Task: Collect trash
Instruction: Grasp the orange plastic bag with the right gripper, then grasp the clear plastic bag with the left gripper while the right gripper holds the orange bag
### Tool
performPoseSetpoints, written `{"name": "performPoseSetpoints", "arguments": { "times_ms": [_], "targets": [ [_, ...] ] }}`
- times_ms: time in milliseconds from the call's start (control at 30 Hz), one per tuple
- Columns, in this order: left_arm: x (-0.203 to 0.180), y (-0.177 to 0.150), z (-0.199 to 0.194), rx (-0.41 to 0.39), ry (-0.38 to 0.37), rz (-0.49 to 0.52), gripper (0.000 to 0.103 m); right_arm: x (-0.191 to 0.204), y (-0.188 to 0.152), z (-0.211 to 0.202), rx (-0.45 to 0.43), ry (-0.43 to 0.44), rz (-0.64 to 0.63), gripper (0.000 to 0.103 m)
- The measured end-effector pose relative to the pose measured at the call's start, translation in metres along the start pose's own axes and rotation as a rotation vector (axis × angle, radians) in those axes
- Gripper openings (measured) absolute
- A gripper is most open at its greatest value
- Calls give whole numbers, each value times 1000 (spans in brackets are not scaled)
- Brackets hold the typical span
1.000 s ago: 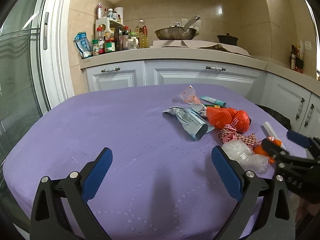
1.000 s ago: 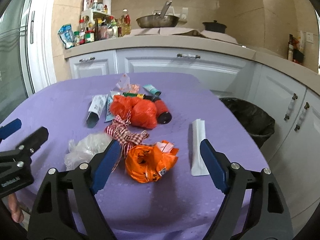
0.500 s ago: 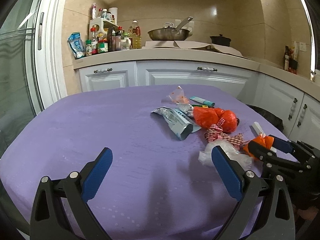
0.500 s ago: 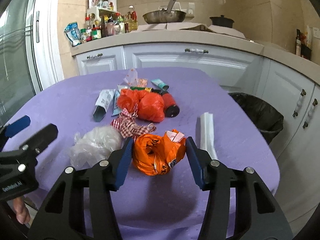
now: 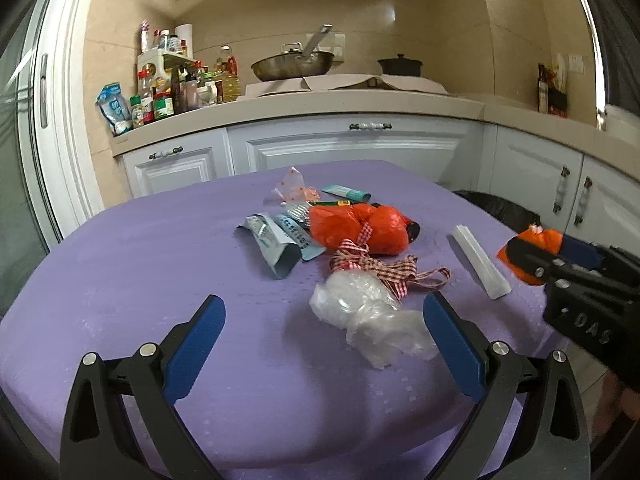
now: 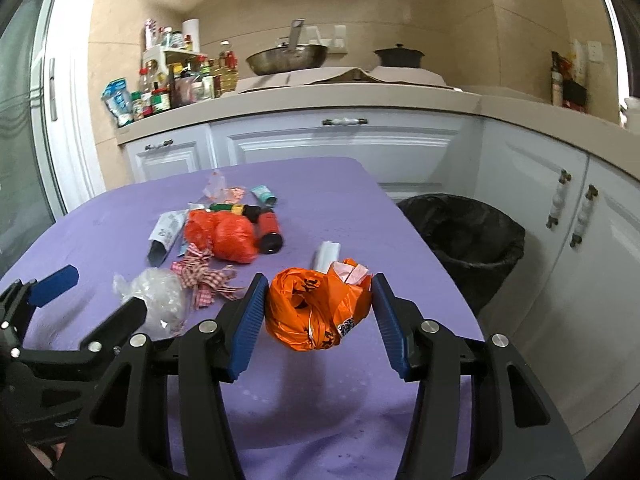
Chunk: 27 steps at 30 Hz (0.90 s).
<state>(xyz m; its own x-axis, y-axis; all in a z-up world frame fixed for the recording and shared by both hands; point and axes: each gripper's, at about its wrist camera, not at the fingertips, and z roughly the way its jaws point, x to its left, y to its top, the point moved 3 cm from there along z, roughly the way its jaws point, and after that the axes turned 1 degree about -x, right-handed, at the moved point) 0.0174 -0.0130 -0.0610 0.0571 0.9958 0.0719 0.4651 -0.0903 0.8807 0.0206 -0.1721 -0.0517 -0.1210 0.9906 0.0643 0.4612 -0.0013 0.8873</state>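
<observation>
My right gripper (image 6: pixel 319 312) is shut on a crumpled orange plastic bag (image 6: pixel 316 312) and holds it above the purple table (image 6: pixel 340 208); the bag also shows in the left wrist view (image 5: pixel 532 248). My left gripper (image 5: pixel 324 344) is open and empty, with a clear plastic bag (image 5: pixel 368 316) just ahead between its fingers. On the table lie a red-checked ribbon (image 5: pixel 376 264), a red-orange bag (image 5: pixel 360 230), a silver pouch (image 5: pixel 272 240), a white wrapper (image 5: pixel 478 260) and a teal tube (image 5: pixel 346 192).
A black-lined trash bin (image 6: pixel 468 236) stands on the floor right of the table, by white cabinets (image 6: pixel 340 144). The counter behind holds bottles (image 6: pixel 176 80), a pan (image 6: pixel 286 58) and a black pot (image 6: pixel 398 56). A glass door (image 5: pixel 20 184) is at left.
My right gripper closed on the orange bag and lifted it off the table. My left gripper moved right and forward, bringing the clear plastic bag between its open fingers.
</observation>
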Motion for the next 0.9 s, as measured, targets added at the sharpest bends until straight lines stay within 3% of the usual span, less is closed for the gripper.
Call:
{"name": "performPoseSetpoints", "arguments": {
  "times_ms": [367, 567, 667, 767, 900],
  "targets": [
    [-17, 4, -6, -32, -10, 32, 96, -15, -4, 6, 9, 1, 41, 52],
    [-14, -2, 10, 11, 9, 27, 94, -13, -5, 8, 18, 6, 40, 52],
    [-12, -7, 17, 41, 11, 35, 59, -13, -5, 9, 19, 5, 39, 52],
    [-9, -10, 17, 41, -6, 19, 57, -12, -7, 10, 23, 6, 37, 52],
    [-10, -10, 13, 22, -7, 28, 44, -10, -9, 12, 28, 6, 34, 52]
  ]
}}
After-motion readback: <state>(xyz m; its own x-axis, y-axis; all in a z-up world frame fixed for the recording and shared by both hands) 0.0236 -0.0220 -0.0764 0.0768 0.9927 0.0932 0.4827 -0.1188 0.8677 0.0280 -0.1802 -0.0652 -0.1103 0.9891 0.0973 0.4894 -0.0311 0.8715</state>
